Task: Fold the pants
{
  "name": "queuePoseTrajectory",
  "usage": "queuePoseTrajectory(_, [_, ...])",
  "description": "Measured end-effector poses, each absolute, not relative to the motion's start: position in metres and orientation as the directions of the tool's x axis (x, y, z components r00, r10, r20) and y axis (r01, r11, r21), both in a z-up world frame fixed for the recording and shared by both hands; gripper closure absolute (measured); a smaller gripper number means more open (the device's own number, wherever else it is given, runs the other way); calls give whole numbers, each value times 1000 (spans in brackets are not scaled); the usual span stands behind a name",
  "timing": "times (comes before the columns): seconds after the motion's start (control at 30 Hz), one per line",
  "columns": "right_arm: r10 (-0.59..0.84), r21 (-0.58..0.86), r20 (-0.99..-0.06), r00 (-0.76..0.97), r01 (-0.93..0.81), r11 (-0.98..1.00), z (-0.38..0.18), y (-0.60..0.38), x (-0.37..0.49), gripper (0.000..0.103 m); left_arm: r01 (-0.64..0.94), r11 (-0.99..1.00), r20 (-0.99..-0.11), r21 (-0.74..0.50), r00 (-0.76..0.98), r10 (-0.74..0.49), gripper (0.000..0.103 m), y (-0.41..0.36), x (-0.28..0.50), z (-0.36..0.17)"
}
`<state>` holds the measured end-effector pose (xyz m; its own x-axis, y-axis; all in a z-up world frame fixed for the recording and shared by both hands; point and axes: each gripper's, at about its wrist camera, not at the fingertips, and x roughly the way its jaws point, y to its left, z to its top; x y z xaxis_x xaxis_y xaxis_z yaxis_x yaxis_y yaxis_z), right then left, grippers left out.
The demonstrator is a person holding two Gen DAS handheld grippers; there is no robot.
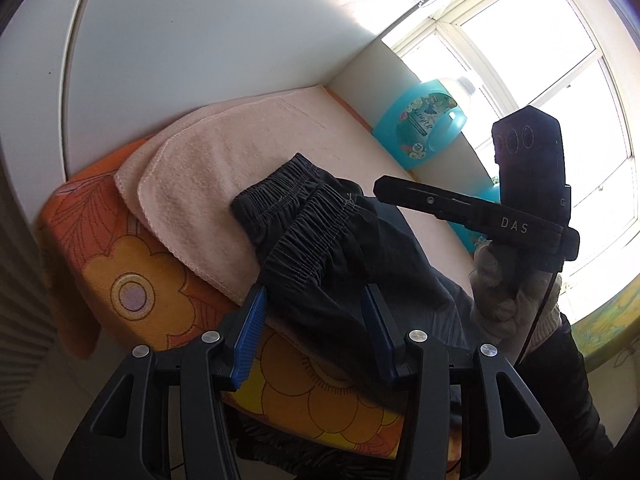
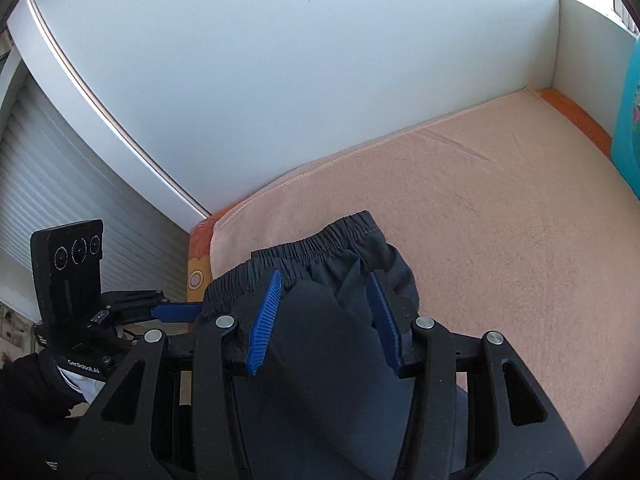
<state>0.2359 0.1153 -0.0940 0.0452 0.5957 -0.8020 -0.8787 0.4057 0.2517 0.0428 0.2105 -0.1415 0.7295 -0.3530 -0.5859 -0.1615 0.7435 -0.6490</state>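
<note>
Black pants (image 2: 320, 320) lie bunched between both grippers' blue fingers (image 2: 266, 316) on a peach towel (image 2: 480, 220).

The pants (image 1: 320, 240) are dark matt woven cloth with a gathered elastic waistband; the towel (image 1: 208, 184) under them is fuzzy peach terry; each tool (image 2: 326, 316) is matt black plastic with ribbed blue pads (image 2: 266, 320) and shiny metal rivets (image 2: 225, 322); the bottle (image 1: 420, 128) is glossy turquoise plastic

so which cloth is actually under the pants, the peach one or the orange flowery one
The plain peach towel; the black pants lie on it, while the orange flowered cover sits beneath the towel.
</note>
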Motion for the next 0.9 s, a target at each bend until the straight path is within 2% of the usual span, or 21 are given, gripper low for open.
queuePoseTrajectory(0.1, [580,322,-814,-41,-862,391,-109,121,234,55,-148,761,-593,-631,726,-350,62,208,43,-142])
queuePoseTrajectory(0.17, [569,344,-819,-71,-855,388,-116,121,231,55,-143,773,-600,-618,722,-346,77,206,44,-142])
queuePoseTrajectory(0.2, [562,342,-824,-74,-855,389,-118,120,228,56,-143,774,-601,-617,720,-346,79,205,45,-143])
queuePoseTrajectory(0.27, [557,347,-826,-86,-857,383,-123,117,219,65,-146,774,-600,-616,723,-342,87,206,43,-145])
queuePoseTrajectory(0.33, [557,350,-825,-94,-859,374,-125,115,210,84,-146,782,-600,-606,730,-328,88,207,39,-146])
queuePoseTrajectory(0.43, [576,341,-814,-74,-863,371,-120,110,200,95,-140,791,-599,-596,734,-322,91,206,34,-146])
queuePoseTrajectory(0.53, [627,337,-778,-37,-866,368,-104,103,195,98,-126,804,-587,-580,749,-306,92,203,29,-140])
queuePoseTrajectory(0.67, [671,218,-735,99,-902,372,-71,97,192,99,-91,835,-560,-543,780,-279,93,201,34,-122])
queuePoseTrajectory(0.83, [646,128,-741,184,-906,404,-66,113,209,99,-90,885,-577,-457,788,-218,94,197,62,-117])
queuePoseTrajectory(0.9, [630,133,-753,190,-893,429,-74,118,223,99,-110,895,-603,-433,773,-197,94,198,73,-123])
